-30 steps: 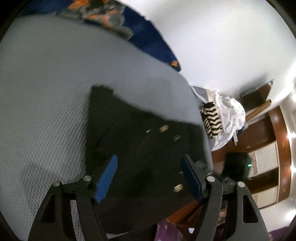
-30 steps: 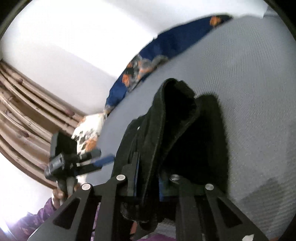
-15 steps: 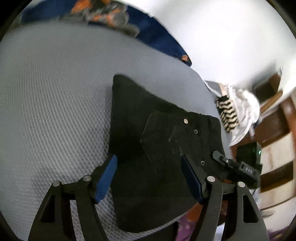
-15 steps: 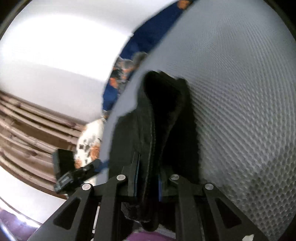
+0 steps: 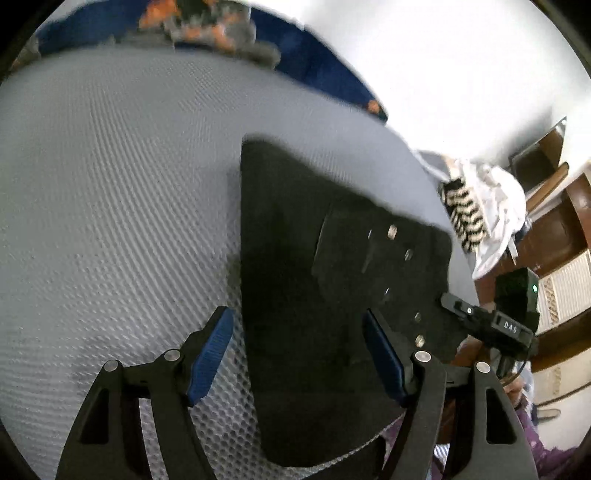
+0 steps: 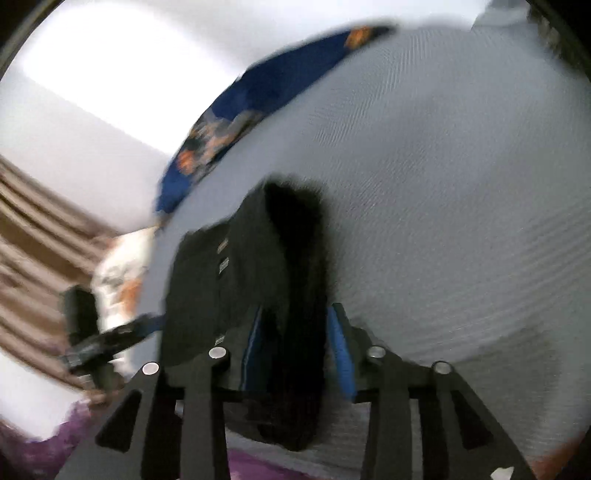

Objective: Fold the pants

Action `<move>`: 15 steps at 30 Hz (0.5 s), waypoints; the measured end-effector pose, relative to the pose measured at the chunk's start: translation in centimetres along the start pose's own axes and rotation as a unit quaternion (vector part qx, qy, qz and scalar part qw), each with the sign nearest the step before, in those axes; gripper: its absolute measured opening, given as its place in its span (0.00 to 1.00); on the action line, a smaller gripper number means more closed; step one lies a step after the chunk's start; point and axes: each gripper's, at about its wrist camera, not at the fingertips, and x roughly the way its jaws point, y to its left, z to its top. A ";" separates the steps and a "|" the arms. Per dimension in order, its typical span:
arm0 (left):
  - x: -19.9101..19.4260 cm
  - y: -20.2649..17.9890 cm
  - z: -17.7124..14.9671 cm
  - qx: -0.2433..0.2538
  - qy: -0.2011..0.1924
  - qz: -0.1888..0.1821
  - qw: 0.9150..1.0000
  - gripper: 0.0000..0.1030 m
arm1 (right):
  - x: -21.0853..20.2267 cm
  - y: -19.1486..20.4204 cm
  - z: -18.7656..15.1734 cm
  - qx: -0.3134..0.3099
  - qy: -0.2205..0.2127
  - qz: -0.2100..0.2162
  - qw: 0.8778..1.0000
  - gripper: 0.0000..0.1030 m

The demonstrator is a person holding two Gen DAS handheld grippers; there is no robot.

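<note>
Black pants (image 5: pixel 332 277) lie folded on the grey mattress (image 5: pixel 110 184), with several metal buttons facing up. My left gripper (image 5: pixel 297 354) hangs open just above their near left edge, one pad over the mattress and the other over the fabric, holding nothing. In the right wrist view a thick fold of the pants (image 6: pixel 288 258) sits between the jaws of my right gripper (image 6: pixel 297 349). Those jaws are opening, and the right blue pad (image 6: pixel 341 354) stands off the cloth. The right gripper (image 5: pixel 491 325) also shows at the pants' right edge in the left wrist view.
A blue patterned cloth (image 5: pixel 207 22) runs along the far side of the mattress by the white wall. A striped cloth (image 5: pixel 463 218) and white laundry (image 5: pixel 498 206) lie beyond the right edge, in front of brown wooden furniture (image 5: pixel 554 229). A purple sleeve (image 6: pixel 74 443) shows at the bottom.
The right gripper's jaws have spread apart from a tight grip on the pants fold. The pants now lie flat, and the left gripper has shifted left over their edge.
</note>
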 end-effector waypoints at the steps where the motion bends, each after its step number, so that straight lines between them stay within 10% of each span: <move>1: -0.9 0.0 0.1 0.003 -0.012 0.001 1.000 0.71 | -1.2 0.8 0.2 -0.018 -0.025 -0.009 0.999 0.34; 7: -2.2 -1.5 0.2 0.046 -0.067 0.057 0.995 0.71 | -0.3 6.6 -0.1 -0.128 -0.053 -0.030 0.990 0.34; 15: 4.6 -4.6 -0.4 0.104 -0.026 0.106 0.989 0.71 | 3.5 6.6 -1.0 -0.147 0.004 -0.076 0.986 0.31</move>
